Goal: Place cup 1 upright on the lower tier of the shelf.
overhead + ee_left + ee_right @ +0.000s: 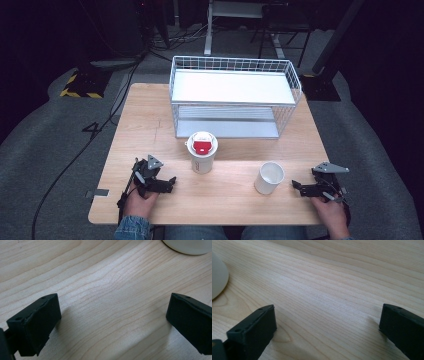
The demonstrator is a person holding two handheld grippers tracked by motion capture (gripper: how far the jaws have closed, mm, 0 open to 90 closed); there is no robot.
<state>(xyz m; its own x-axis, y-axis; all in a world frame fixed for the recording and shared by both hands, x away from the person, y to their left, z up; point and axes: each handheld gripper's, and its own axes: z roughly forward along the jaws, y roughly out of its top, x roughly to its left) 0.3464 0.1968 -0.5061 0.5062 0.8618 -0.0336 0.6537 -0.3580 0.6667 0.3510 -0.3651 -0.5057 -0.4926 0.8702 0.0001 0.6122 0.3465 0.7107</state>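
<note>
Two cups on the table [150,110], both standing upright. Lidded cup [202,152] sits center, just in front of the rack [235,95]; white lid w/ a red patch on top, so contents can't be seen. Open cup [269,177] is off to the right, nearer the front edge, inside looks white and bare as far as I can tell from the high view. Rack is a white wire thing, two shelves, both shelves bare, pushed to the far side of the table.

Left gripper [170,182] rests low at the front-left, jaws pointing toward the lidded cup, near it but apart. In the left gripper view the jaws stand wide, bare wood between, and a cup's base just peeks in at the top right. Released, nothing held.

Right gripper [296,186] at the front-right, tips just beside the open cup, not touching. Right gripper view: jaws spread wide, wood between, cup wall curving in at the left edge. Also released, nothing gripped.

Room: wide clear strip of wood between the two cups, more btwn the grippers along the front edge. Both hands close to the front edge. Right gripper is near the table's right side too.
</note>
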